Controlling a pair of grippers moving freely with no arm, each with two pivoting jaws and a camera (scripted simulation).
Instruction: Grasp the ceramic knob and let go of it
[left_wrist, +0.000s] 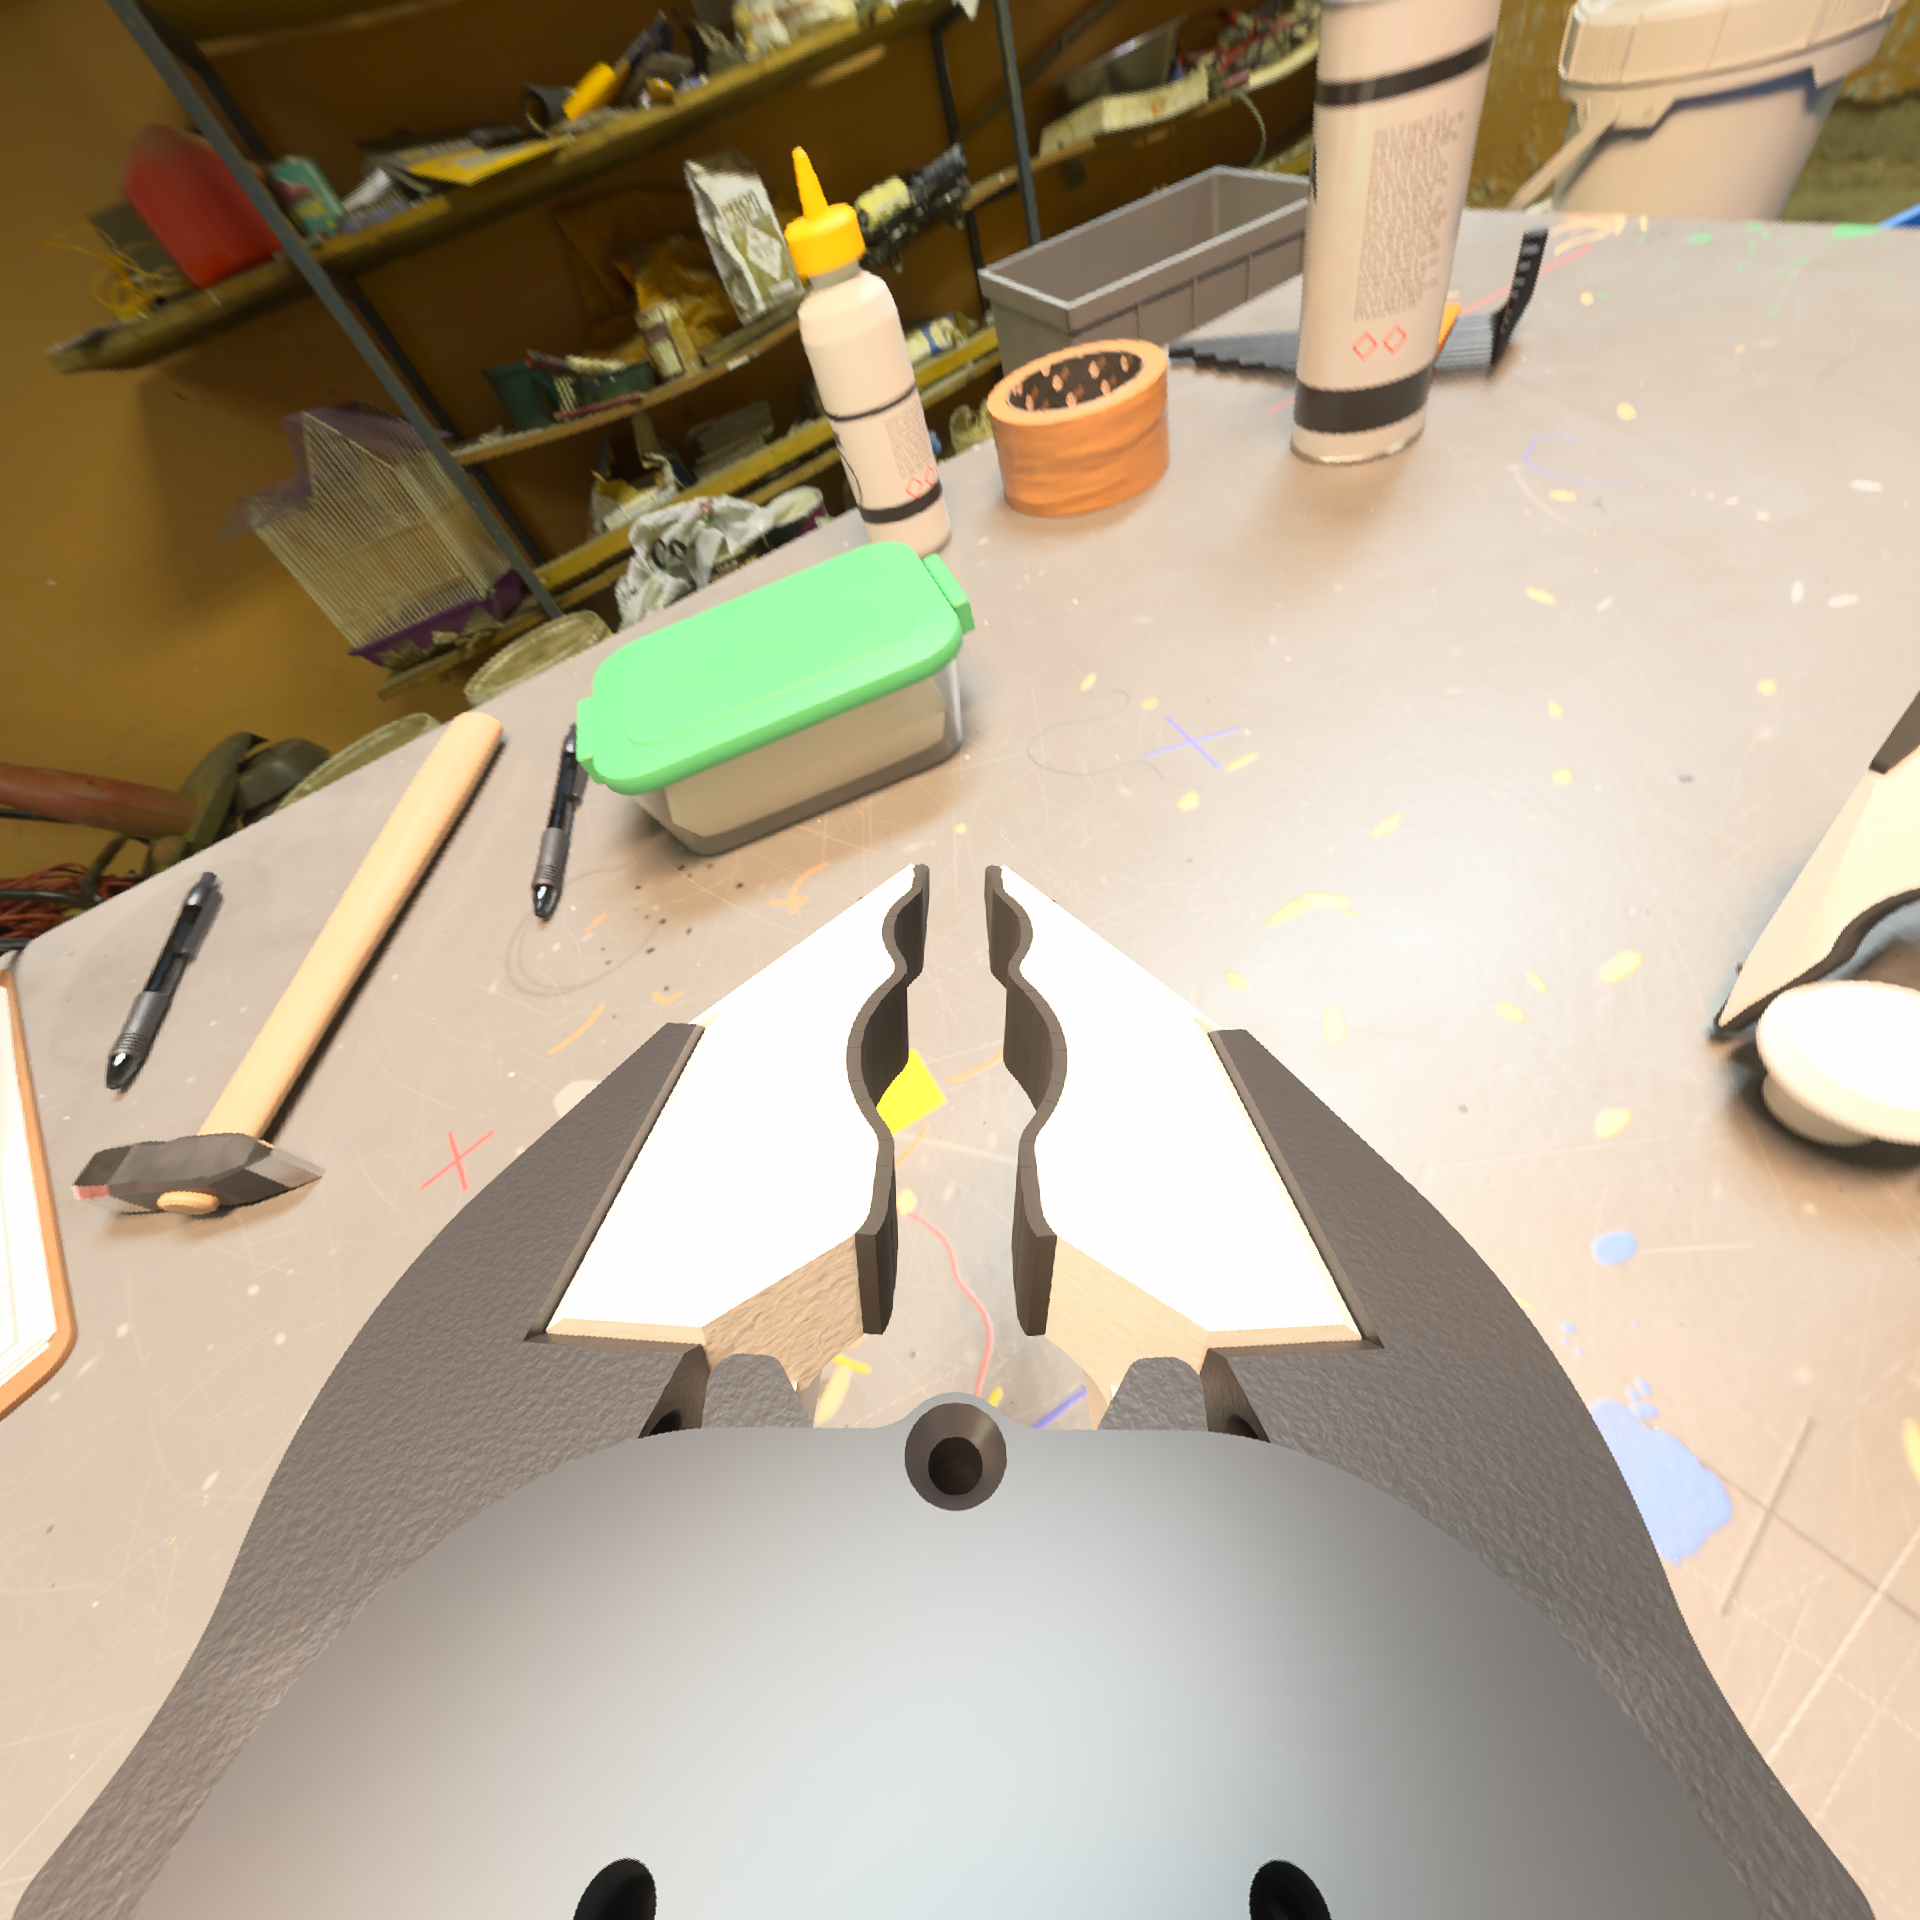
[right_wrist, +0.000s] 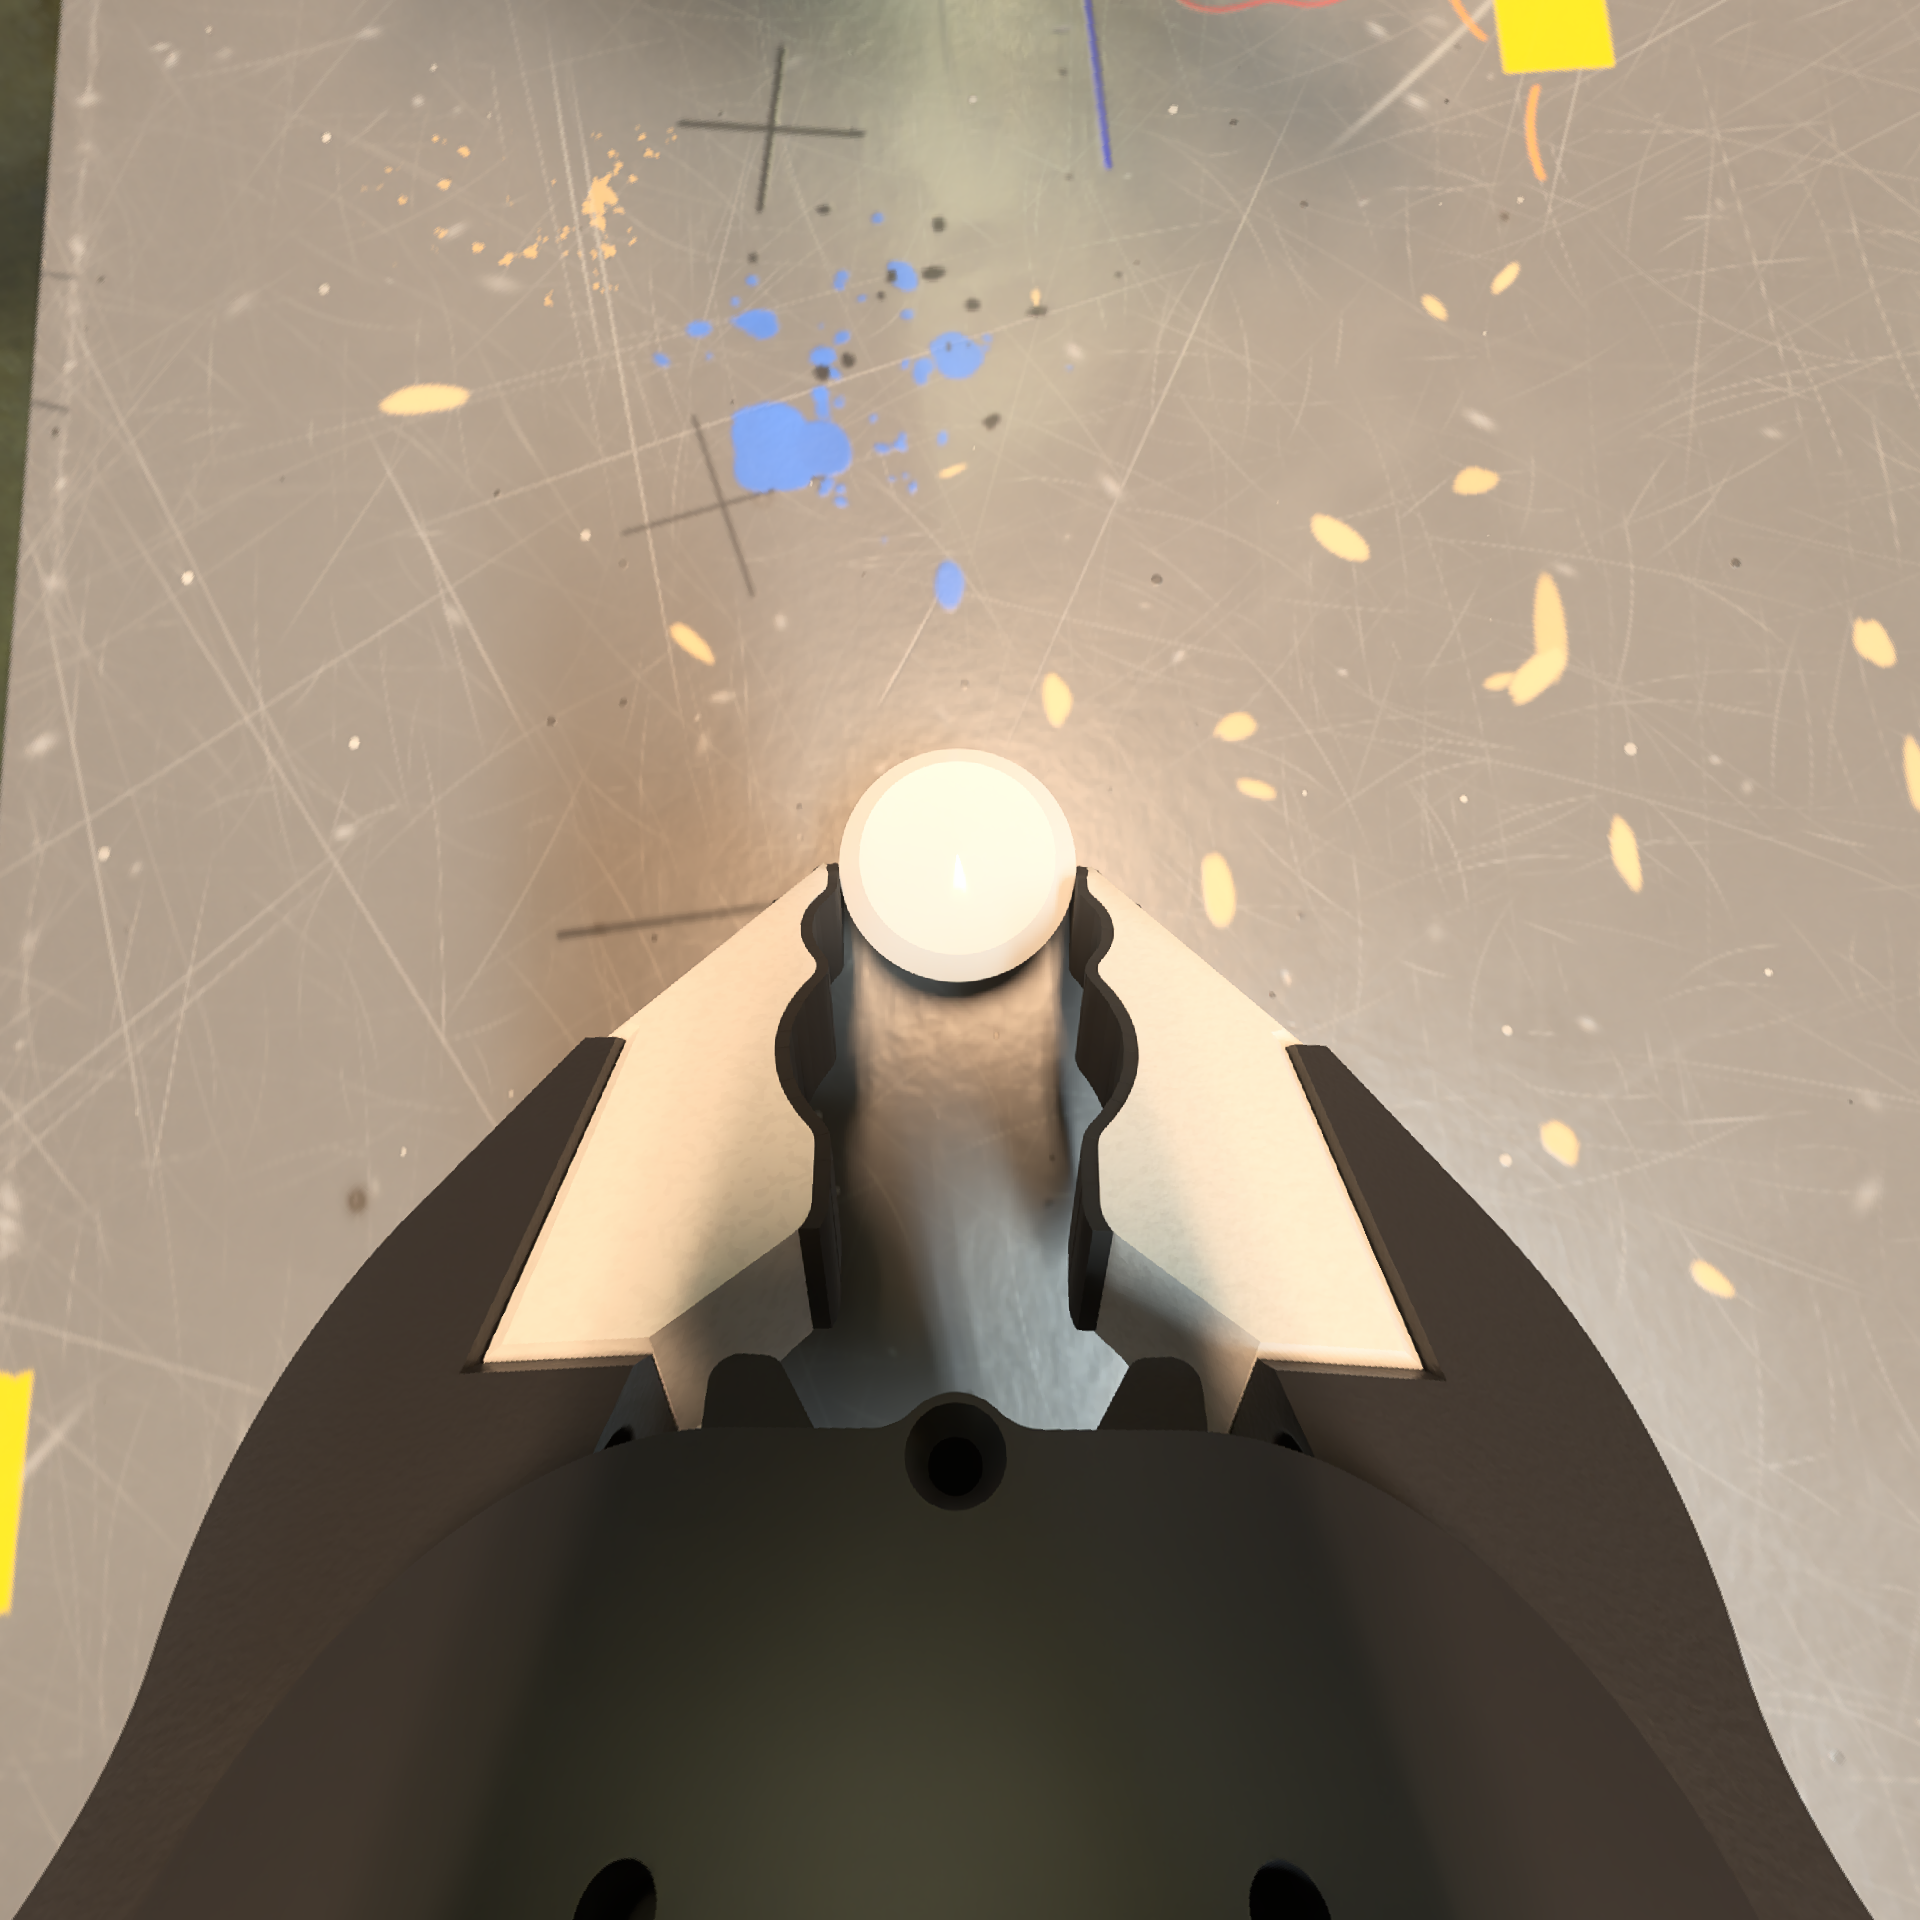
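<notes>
The ceramic knob (right_wrist: 956, 862) is a round white cap seen from above. It sits between the fingertips of my right gripper (right_wrist: 956, 883), and both pads touch its sides. The gripper points down at the grey table. In the left wrist view the knob (left_wrist: 1839, 1060) shows at the right edge, low on the table, with a finger of the right gripper (left_wrist: 1829, 904) against it. My left gripper (left_wrist: 956, 883) hovers over the table with its jaws almost together and nothing between them.
A green-lidded box (left_wrist: 774, 686), a hammer (left_wrist: 312, 987), two pens (left_wrist: 556, 821), a glue bottle (left_wrist: 862, 353), a tape roll (left_wrist: 1081, 426), a tall white tube (left_wrist: 1371, 229) and a grey bin (left_wrist: 1143, 260) stand on the paint-speckled table (left_wrist: 1403, 727). Cluttered shelves stand behind.
</notes>
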